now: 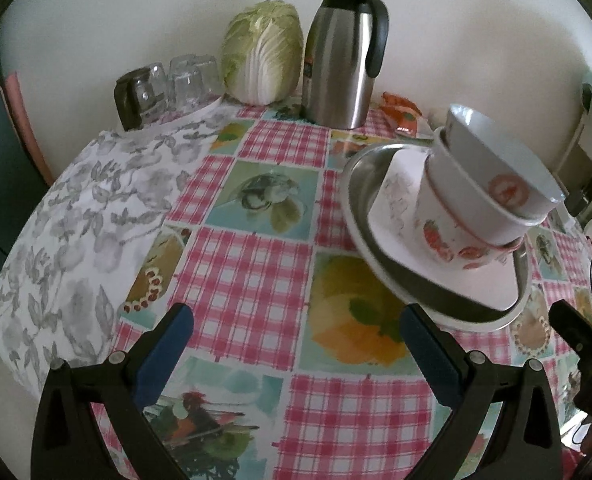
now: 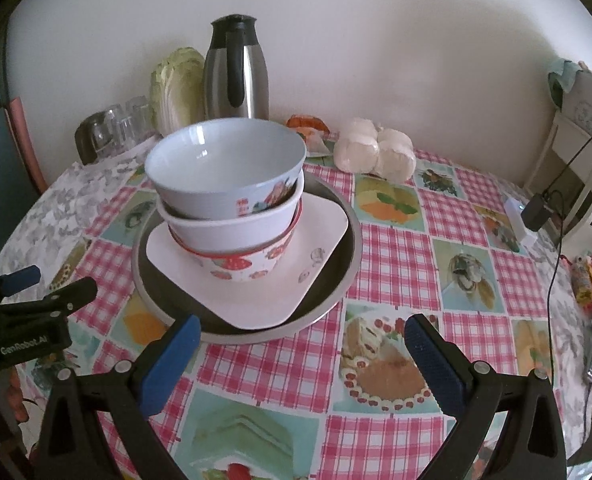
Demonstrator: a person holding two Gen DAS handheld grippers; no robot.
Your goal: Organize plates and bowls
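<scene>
Three nested bowls stand on a white square plate, which lies in a round metal plate on the checked tablecloth. The top bowl is white with a red emblem; the lowest carries strawberry prints. In the left wrist view the stack sits to the right of my left gripper, which is open and holds nothing. My right gripper is open just in front of the metal plate's near rim, its left fingertip at the rim; whether it touches is unclear. The left gripper shows at the right wrist view's left edge.
At the back by the wall stand a steel thermos jug, a cabbage and upturned glasses. A bag of white buns and an orange packet lie behind the stack. A charger with cable lies right.
</scene>
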